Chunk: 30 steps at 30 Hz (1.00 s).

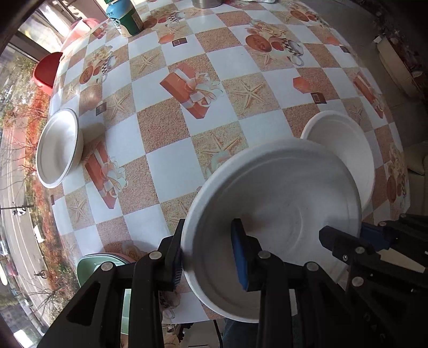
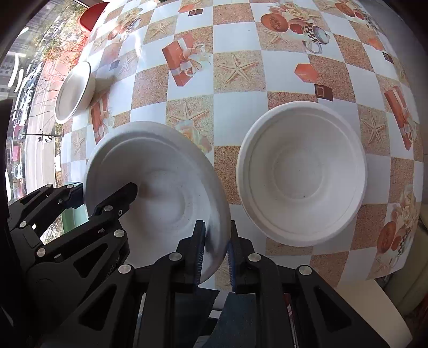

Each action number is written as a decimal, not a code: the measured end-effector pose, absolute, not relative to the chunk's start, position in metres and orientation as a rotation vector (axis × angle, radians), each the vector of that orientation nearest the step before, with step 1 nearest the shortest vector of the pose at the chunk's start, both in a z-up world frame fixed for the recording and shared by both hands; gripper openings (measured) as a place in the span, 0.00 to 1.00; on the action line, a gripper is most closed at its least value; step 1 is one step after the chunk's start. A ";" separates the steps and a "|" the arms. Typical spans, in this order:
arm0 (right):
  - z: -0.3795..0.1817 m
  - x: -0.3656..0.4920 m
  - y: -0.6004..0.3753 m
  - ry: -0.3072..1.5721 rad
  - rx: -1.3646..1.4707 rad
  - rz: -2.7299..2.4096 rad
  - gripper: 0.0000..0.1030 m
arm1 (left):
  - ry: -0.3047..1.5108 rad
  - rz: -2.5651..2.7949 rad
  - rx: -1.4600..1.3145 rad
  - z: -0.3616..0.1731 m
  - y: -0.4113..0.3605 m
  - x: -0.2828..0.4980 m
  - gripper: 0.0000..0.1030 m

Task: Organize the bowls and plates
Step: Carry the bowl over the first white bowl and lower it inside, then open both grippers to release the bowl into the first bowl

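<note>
Hanging tilted just above the counter, the white bowl is pinched at its rim from 2 sides: left hand-held gripper is clamped on one edge w/ a finger inside and a finger outside the wall, right hand-held gripper is clamped on the opposite edge the same way. In the right wrist view the left one shows at the bowl's far-left rim. Bowl is over the near edge of the counter, empty inside.

Just beside it, to the right in the right wrist view, a 2nd white bowl sits upright on the checkered cloth, apart from the held one. A 3rd white bowl w/ a thin dark rim sits well apart near the counter's left edge. Green plate pokes out under the left gripper at the near edge. Far back: green-and-teal bottle, a red chair past the counter, window w/ street beyond.
</note>
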State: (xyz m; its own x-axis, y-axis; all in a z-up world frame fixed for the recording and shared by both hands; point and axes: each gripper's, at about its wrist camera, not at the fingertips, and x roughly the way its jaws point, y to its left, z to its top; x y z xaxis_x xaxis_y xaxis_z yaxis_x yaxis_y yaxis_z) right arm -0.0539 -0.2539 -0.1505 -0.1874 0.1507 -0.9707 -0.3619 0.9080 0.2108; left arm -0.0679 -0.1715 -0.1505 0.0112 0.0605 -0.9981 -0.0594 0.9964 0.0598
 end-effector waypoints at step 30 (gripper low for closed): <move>-0.146 0.011 -0.400 1.651 0.058 0.127 0.96 | 1.559 0.003 0.038 -0.149 -0.214 -0.022 0.79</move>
State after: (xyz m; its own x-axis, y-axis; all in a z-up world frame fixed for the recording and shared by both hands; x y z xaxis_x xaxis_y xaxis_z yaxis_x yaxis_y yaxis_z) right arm 0.0110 -0.3998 -0.1458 -0.0845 0.1139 -0.9899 -0.0385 0.9923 0.1174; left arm -0.0218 -0.2137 -0.1489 0.0121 0.0262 -0.9996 0.0221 0.9994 0.0265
